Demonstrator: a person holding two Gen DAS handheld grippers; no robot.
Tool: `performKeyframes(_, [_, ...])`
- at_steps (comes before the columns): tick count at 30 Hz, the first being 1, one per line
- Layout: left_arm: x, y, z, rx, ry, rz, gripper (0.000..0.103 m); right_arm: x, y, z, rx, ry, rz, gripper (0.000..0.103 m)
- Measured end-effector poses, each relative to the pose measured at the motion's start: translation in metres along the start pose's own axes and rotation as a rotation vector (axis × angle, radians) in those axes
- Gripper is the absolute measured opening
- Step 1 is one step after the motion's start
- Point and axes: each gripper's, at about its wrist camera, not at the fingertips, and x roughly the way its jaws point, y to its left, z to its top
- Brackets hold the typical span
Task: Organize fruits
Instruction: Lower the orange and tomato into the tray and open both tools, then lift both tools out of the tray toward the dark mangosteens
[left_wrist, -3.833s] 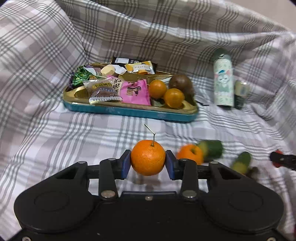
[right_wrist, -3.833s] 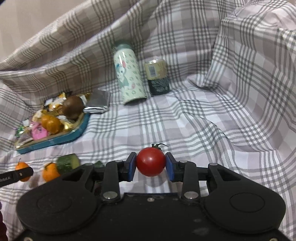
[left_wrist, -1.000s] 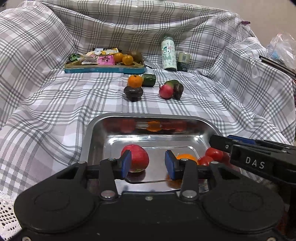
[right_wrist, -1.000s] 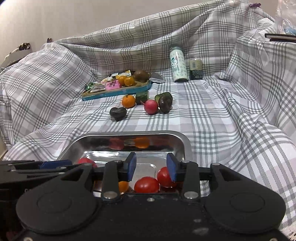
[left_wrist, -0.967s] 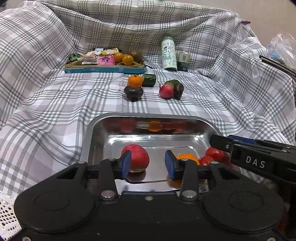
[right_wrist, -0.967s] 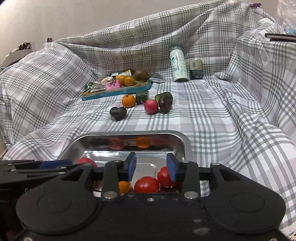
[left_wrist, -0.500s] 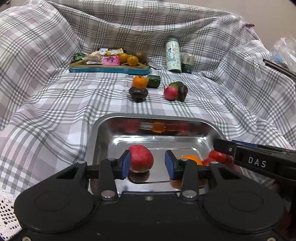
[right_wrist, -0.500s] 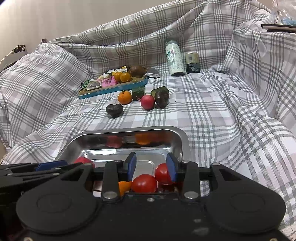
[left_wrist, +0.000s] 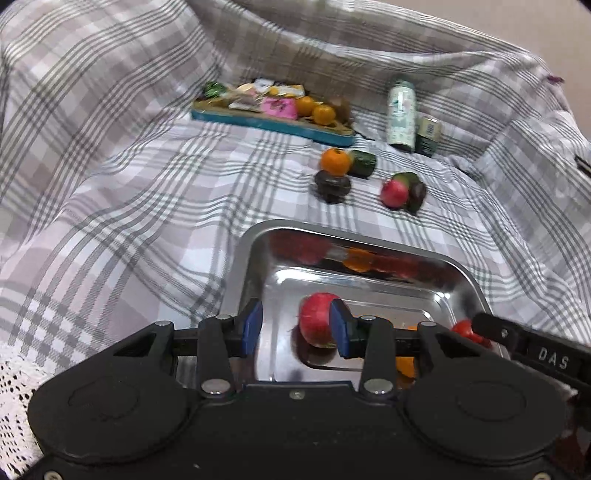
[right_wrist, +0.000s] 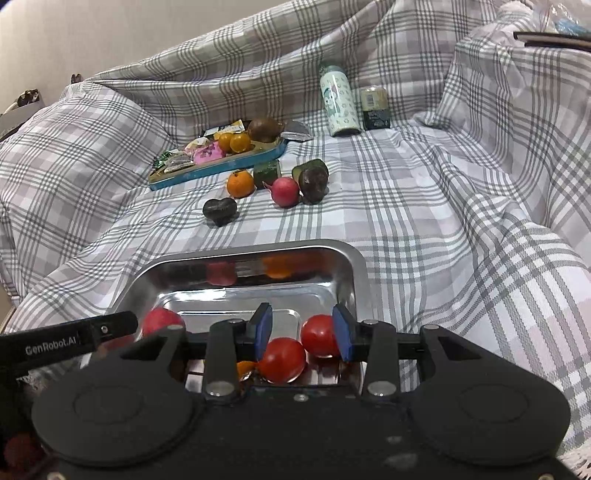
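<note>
While both grippers hung over the near edge of the steel tray (right_wrist: 347, 269), neither held anything: the left gripper (left_wrist: 295, 326) had its blue pads spread with only tray floor between them, and the right gripper (right_wrist: 301, 332) was likewise spread, its pads bracketing fruit lying below without pinching it.

Tray contents: a red apple-like fruit (left_wrist: 316, 319) sat on the floor just beyond the left gripper's right pad; two tomatoes (right_wrist: 282, 360) lay touching near the right wall, with a tangerine (right_wrist: 243, 369) partly hidden beneath the right gripper's body. Judgement: fruit clustered at the near end because that was where the grippers could let go most easily.

Still out on the checked cloth (right_wrist: 424, 221): an orange (right_wrist: 240, 184), a green cut piece (right_wrist: 266, 171), a pink-red round fruit (right_wrist: 285, 191), a dark fruit beside an avocado half (right_wrist: 313, 179), and a dark heart-shaped item (right_wrist: 219, 210) nearer the tray. The blue snack tray (right_wrist: 221, 164) further back held two small oranges and a kiwi among wrappers. A bottle (right_wrist: 340, 103) and a can (right_wrist: 375, 103) stood behind, upright.

Judgement: sorting was partway done; open, empty jaws suited a return trip to the cloth group.
</note>
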Motion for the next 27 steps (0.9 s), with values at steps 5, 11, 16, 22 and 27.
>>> performKeyframes(5, [0.004,0.007,0.01,-0.035,0.029,0.014,0.048,0.008,-0.004,0.006,0.04,0.06,-0.01,0.04])
performKeyframes(11, [0.012,-0.001,0.034,0.01,0.026,0.018,0.048,0.015,-0.006,0.025,0.036,0.076,-0.016,0.04])
performKeyframes(16, [0.031,-0.011,0.061,0.061,0.021,0.014,0.048,0.027,-0.007,0.056,0.01,0.037,-0.006,0.04])
performKeyframes(22, [0.06,-0.026,0.082,0.17,0.028,0.021,0.048,0.057,-0.01,0.093,-0.004,0.011,-0.012,0.04])
performKeyframes(27, [0.083,-0.036,0.094,0.242,0.045,0.014,0.048,0.086,-0.011,0.117,-0.025,-0.008,-0.03,0.04])
